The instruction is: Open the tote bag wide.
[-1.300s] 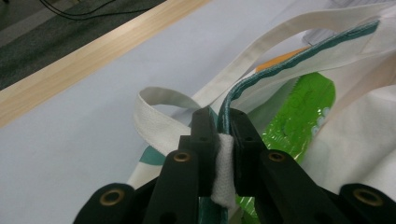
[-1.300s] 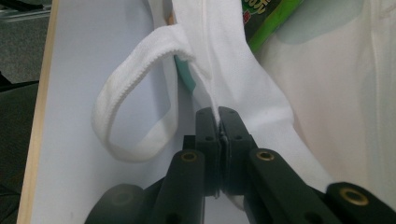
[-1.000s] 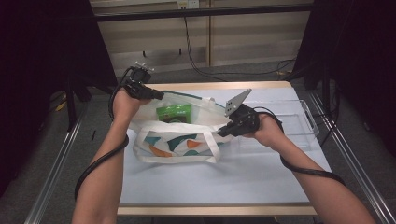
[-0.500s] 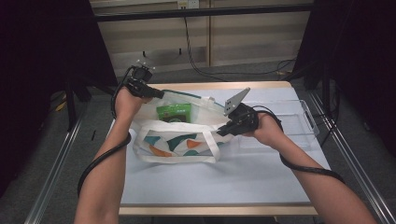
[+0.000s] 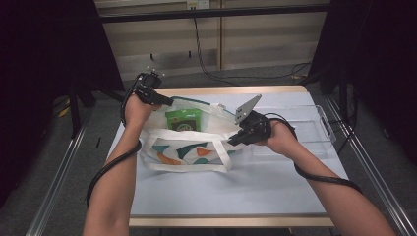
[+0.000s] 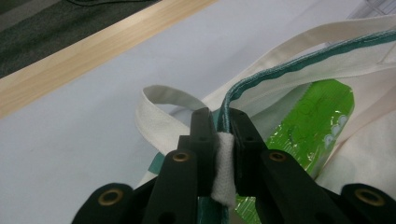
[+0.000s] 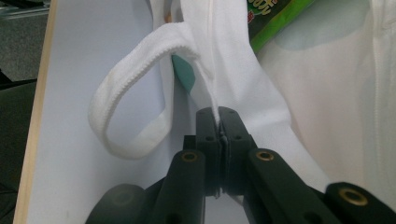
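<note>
Stretching between the two grips, the tote bag (image 5: pixel 189 147) lies lengthwise, left gripper (image 5: pixel 164 101) clamped on its far-left rim, right gripper (image 5: pixel 231 141) pinching its near-right edge, green packet (image 5: pixel 183 119) inside between the fingers.

green packet (image 5: pixel 183 119) half sunk in tote bag (image 5: pixel 187 150) — label unreadable

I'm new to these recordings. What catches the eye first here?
A white tote bag with teal and orange shapes sits mid-table, pulled open at its rim by the left gripper and the right gripper, each clamped on fabric. Inside lies a bright green packet; a clear tray stands to the right.
</note>
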`<action>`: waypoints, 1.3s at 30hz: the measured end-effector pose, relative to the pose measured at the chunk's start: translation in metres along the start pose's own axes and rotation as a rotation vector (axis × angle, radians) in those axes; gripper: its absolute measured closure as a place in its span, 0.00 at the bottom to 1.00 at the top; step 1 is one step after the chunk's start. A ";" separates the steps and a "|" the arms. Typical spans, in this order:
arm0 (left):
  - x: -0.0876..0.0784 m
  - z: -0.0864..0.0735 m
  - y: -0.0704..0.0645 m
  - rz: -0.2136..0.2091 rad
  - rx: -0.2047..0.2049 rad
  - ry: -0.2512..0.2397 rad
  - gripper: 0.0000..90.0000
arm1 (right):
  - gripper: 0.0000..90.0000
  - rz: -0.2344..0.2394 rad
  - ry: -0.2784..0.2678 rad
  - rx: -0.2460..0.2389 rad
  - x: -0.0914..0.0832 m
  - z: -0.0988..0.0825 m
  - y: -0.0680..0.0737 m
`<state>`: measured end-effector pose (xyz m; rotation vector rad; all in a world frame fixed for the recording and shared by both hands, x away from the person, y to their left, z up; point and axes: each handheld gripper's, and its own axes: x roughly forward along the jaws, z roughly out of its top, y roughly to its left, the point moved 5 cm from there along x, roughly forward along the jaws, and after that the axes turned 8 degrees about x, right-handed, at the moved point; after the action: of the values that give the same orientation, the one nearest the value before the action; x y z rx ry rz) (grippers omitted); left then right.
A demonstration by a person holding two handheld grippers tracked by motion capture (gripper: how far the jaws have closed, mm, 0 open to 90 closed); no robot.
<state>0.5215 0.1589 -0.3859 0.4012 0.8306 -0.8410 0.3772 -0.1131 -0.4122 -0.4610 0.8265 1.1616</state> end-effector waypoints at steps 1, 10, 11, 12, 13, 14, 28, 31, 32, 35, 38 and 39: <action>0.001 0.000 0.000 0.004 0.002 -0.003 0.91 | 0.98 -0.001 0.002 0.001 0.000 0.000 0.000; 0.005 -0.003 0.000 0.007 -0.002 0.000 0.91 | 0.98 0.015 0.007 -0.009 0.004 -0.006 0.006; 0.006 -0.004 0.000 0.006 -0.001 0.001 0.91 | 0.98 0.013 0.010 -0.009 0.004 -0.007 0.006; 0.006 -0.004 0.000 -0.005 -0.002 0.009 0.91 | 0.98 0.014 0.011 -0.006 0.004 -0.007 0.006; 0.006 -0.004 -0.001 -0.005 -0.005 0.014 0.91 | 0.98 0.018 0.009 -0.006 0.004 -0.008 0.006; 0.007 -0.005 -0.001 0.009 -0.003 0.009 0.91 | 0.98 0.022 0.009 -0.009 0.005 -0.008 0.007; 0.006 -0.005 -0.001 0.032 -0.007 -0.004 0.86 | 0.98 0.036 0.020 -0.011 0.009 -0.015 0.015; 0.000 -0.005 0.000 0.033 0.003 -0.007 0.81 | 0.98 0.021 -0.003 0.001 0.006 -0.014 0.012; -0.001 -0.004 0.000 0.027 -0.002 -0.014 0.76 | 0.98 0.023 -0.009 0.004 0.005 -0.013 0.012; -0.011 -0.003 0.001 0.045 -0.005 -0.030 0.71 | 0.98 0.017 -0.008 0.000 0.004 -0.011 0.012; -0.016 -0.005 0.002 0.041 -0.011 -0.026 0.67 | 0.98 0.012 -0.005 0.002 0.004 -0.010 0.012; -0.018 -0.007 0.003 0.041 -0.010 -0.027 0.67 | 0.98 0.010 -0.006 -0.001 0.004 -0.010 0.012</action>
<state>0.5138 0.1735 -0.3761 0.3963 0.7984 -0.8025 0.3632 -0.1137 -0.4203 -0.4545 0.8235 1.1726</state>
